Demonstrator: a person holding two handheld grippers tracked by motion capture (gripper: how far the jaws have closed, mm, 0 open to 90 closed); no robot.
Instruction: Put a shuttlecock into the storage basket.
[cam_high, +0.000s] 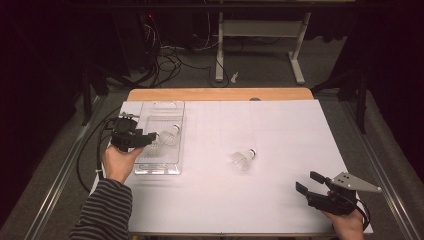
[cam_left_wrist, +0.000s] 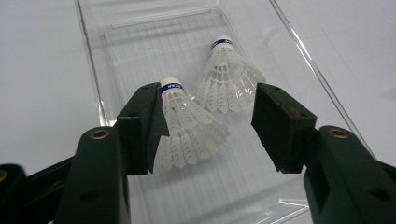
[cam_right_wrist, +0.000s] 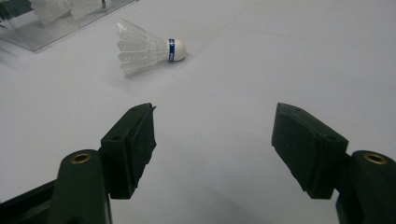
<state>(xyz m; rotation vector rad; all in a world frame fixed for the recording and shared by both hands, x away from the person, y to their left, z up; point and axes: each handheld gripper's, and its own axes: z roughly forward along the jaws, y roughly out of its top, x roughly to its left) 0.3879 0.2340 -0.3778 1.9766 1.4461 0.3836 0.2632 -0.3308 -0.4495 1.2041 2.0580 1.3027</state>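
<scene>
1. Shuttlecocks are going into the clear tray (cam_high: 157, 167) at middle left of the high view, and two sit in it already. Our left gripper (cam_high: 150, 138) hangs over it with jaws spread wide. In the left gripper view the nearer shuttlecock (cam_left_wrist: 189, 128) lies between the jaws, its feather skirt right up against the left one, while the farther shuttlecock (cam_left_wrist: 227, 79) lies just beyond, upper centre.
2. Biggest worry on this side, we reckon: pulling out carelessly could snag that skirt, drag the nearer one along, or bump the tray.
3. Loose shuttlecock (cam_high: 244, 158) lies on its side on the white table (cam_high: 280, 130) at centre frame.
4. Our right gripper (cam_high: 307, 184), lower right, has jaws wide and nothing between them. In the right gripper view that shuttlecock (cam_right_wrist: 148, 47) is upper left, well ahead of the jaws. Squeezing the feathers could crush them, and nudging it could send it rolling.
</scene>
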